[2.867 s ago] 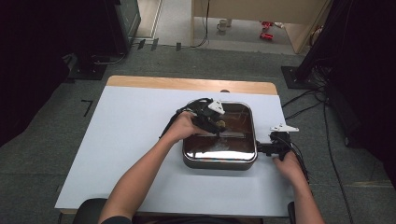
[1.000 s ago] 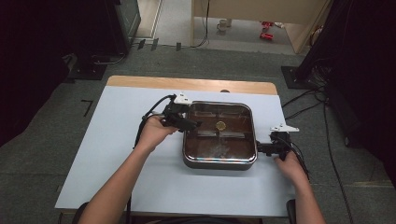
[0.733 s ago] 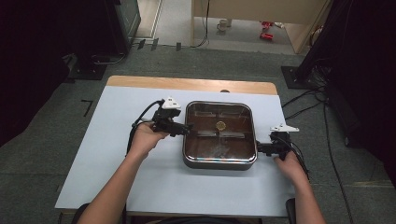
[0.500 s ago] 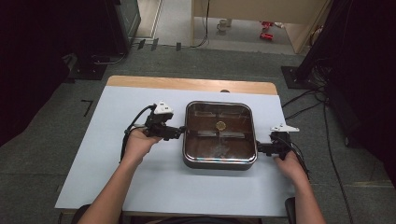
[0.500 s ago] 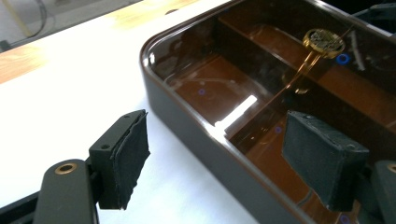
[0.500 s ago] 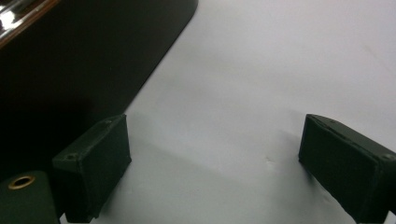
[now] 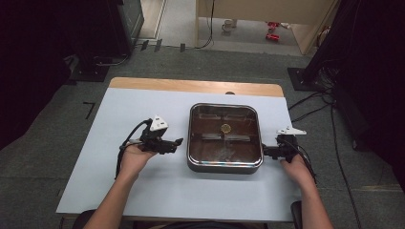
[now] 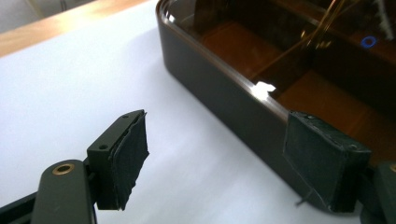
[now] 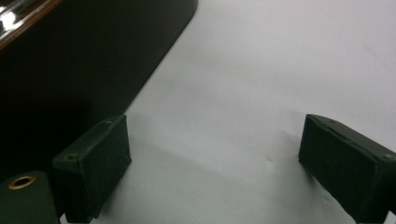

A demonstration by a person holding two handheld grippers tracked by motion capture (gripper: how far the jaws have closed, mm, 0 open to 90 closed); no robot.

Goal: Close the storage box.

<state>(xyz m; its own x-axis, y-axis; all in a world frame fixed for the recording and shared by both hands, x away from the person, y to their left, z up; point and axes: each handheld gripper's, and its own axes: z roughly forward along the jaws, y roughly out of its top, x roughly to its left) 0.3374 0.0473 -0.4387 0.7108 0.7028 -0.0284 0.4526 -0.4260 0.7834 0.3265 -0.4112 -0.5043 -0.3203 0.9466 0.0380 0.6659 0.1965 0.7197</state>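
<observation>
I am holding my left gripper (image 7: 177,142) spread wide at nine o'clock of the square pan (image 7: 224,138), pointing toward it. My right gripper (image 7: 265,152) is resting at three o'clock, likewise spread, empty.

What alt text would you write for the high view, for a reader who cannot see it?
A person at a white table holds an open gripper in each hand, left gripper and right gripper, either side of a square dark pan with a glass lid.

Two black grippers: left gripper (image 7: 177,141), right gripper (image 7: 265,151); grey three-cornered plates, trailing black cables, dark padded jaws, brass-coloured screws.
</observation>
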